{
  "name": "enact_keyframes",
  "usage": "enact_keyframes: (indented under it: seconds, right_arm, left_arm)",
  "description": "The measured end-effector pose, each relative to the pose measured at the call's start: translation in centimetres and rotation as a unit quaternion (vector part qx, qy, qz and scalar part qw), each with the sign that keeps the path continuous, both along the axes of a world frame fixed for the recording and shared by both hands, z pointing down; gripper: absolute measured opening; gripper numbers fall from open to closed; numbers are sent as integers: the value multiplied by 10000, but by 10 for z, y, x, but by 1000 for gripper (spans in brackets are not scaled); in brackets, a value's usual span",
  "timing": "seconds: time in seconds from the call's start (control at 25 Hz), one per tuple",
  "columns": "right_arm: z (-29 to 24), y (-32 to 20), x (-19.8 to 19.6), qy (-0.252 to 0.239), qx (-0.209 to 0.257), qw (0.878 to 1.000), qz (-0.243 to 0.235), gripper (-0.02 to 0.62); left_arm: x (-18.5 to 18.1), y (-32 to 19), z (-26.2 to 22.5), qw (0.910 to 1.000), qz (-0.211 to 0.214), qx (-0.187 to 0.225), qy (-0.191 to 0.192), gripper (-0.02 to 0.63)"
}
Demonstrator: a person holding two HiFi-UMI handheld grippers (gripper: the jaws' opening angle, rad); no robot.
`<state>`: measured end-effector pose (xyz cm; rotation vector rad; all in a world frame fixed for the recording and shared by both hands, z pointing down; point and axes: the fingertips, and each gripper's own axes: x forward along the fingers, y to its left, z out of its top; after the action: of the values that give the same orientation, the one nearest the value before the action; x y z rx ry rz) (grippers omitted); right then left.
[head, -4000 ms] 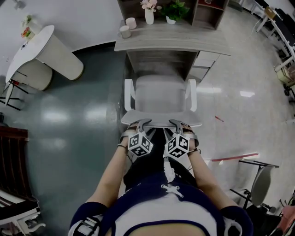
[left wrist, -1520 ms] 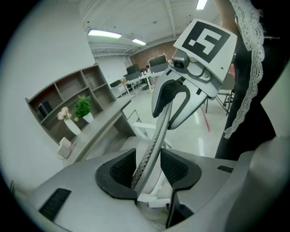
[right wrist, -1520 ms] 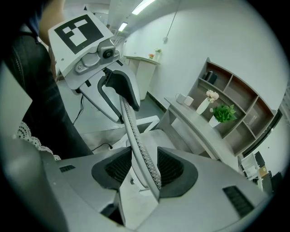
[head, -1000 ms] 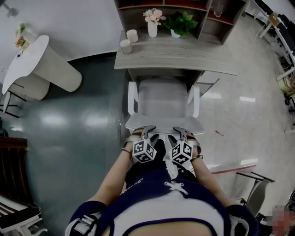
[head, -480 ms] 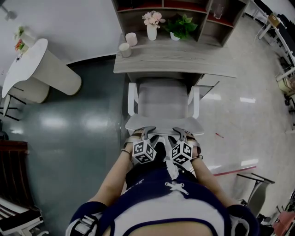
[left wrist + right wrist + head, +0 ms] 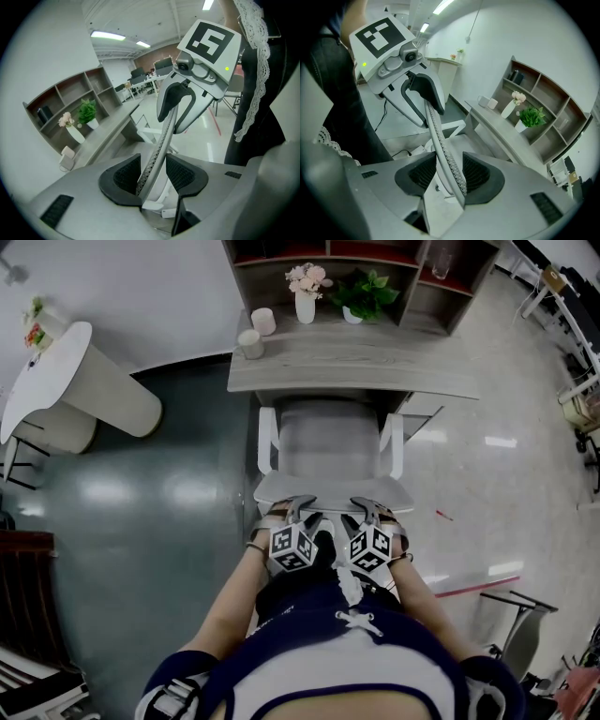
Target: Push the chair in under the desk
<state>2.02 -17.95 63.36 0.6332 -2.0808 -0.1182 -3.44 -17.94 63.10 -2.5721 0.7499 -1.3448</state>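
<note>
Item: white-armed office chair with grey mesh backrest (image 6: 328, 442), its seat partly beneath the grey wood-grain worktop (image 6: 375, 357), backrest on the near side. Left gripper (image 6: 152, 174) and right gripper (image 6: 450, 176) sit side by side at the backrest's top rim (image 6: 158, 149). Each has its jaws apart and astride that rim, which runs between the pads unclamped. Far on the worktop: white vase of pink flowers (image 6: 305, 304), potted green plant (image 6: 361, 294).

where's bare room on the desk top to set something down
The desk top is bare from the two cups rightward, in front of the plant and shelves. Crowded: the back left, with cups and flower vase.
</note>
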Motion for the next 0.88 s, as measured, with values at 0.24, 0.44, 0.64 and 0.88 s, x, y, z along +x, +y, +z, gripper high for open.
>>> enact_keyframes:
  seconds: [0.24, 0.44, 0.64, 0.88]
  right_arm:
    - [1, -10, 1, 3, 37, 10000, -1, 158]
    - [0, -19, 0, 4, -15, 10000, -8, 158]
    - [-1, -27, -1, -20, 20, 10000, -15, 158]
    - [-2, -31, 1, -10, 69, 10000, -63, 158]
  left_arm:
    - [1, -10, 1, 10000, 24, 51, 11, 175]
    - [0, -19, 0, 10000, 20, 52, 16, 175]
    - [-1, -27, 0, 10000, 19, 35, 1, 175]
    - [1, -31, -2, 10000, 11, 61, 20, 175]
